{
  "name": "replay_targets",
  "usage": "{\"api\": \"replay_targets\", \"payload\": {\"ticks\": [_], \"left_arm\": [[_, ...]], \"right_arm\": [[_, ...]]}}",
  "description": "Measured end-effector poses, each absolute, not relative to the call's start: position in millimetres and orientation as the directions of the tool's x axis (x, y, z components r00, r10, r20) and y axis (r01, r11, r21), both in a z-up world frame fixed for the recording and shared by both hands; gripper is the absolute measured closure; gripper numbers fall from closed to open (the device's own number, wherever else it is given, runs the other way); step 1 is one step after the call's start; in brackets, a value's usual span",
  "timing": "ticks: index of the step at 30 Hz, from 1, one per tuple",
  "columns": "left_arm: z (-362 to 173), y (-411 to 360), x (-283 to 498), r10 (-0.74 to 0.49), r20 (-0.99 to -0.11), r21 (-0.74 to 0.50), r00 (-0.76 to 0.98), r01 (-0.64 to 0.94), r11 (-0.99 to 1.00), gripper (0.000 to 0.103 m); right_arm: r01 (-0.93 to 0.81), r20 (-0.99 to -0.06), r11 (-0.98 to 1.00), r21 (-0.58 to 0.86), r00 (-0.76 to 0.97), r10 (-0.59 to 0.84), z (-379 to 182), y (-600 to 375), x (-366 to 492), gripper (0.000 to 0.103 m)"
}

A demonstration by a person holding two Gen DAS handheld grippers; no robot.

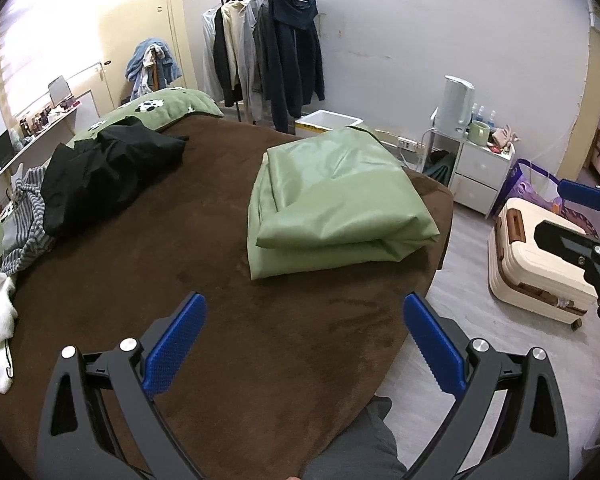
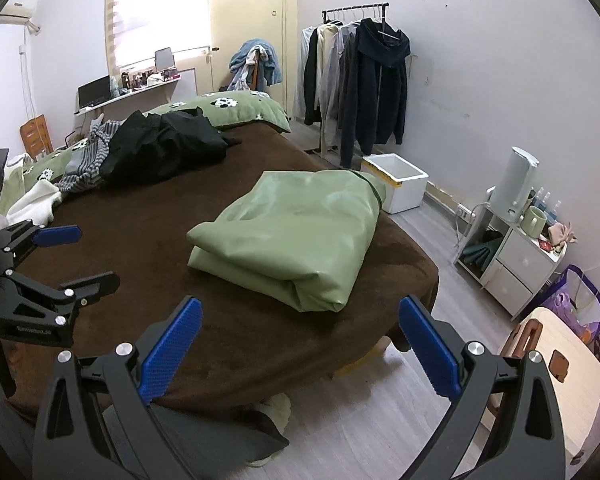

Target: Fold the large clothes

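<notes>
Brown bedspread (image 1: 220, 280) bears folded green garment (image 1: 332, 200) (black clothes (image 1: 108, 172) aside); both jaws released.

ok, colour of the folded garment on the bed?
Light sage green, plain and slightly shiny: folded garment. Clearest in the right wrist view.

Green garment (image 1: 332, 196), brown bed (image 1: 180, 280)

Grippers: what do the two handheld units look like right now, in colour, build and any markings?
Both match: the left gripper and right gripper have black angular frames with triangular cut-outs and silver round bolt heads. Each finger carries a blue pad with a fine dimpled texture. The right wrist view shows small pale lettering on the left unit's body, too small to read. No cables visible.
</notes>
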State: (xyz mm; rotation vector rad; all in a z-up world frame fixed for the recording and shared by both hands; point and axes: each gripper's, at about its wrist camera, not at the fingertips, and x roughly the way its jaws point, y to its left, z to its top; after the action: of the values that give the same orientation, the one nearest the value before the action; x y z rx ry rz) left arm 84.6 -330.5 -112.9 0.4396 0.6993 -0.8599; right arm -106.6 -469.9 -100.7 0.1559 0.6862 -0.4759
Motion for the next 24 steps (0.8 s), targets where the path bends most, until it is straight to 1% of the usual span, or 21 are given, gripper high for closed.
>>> {"api": "replay_targets", "payload": {"ticks": [9, 24], "left_arm": [[-122.5, -344.1, 85.4, -0.529, -0.735, 0.061, 0.424, 0.818, 0.572, 0.006], [-118.2, -367.0, 78.6, -0.542, -0.725, 0.069, 0.426, 0.827, 0.558, 0.006]], "right_arm": [[0.434, -0.683, 0.9, -0.034, 0.648, -0.338, -105.3, -480.6, -106.0, 0.006], [0.461, -0.671, 0.887, -0.023, 0.651, -0.355, -102.2, -504.3, -119.8, 0.006]]}}
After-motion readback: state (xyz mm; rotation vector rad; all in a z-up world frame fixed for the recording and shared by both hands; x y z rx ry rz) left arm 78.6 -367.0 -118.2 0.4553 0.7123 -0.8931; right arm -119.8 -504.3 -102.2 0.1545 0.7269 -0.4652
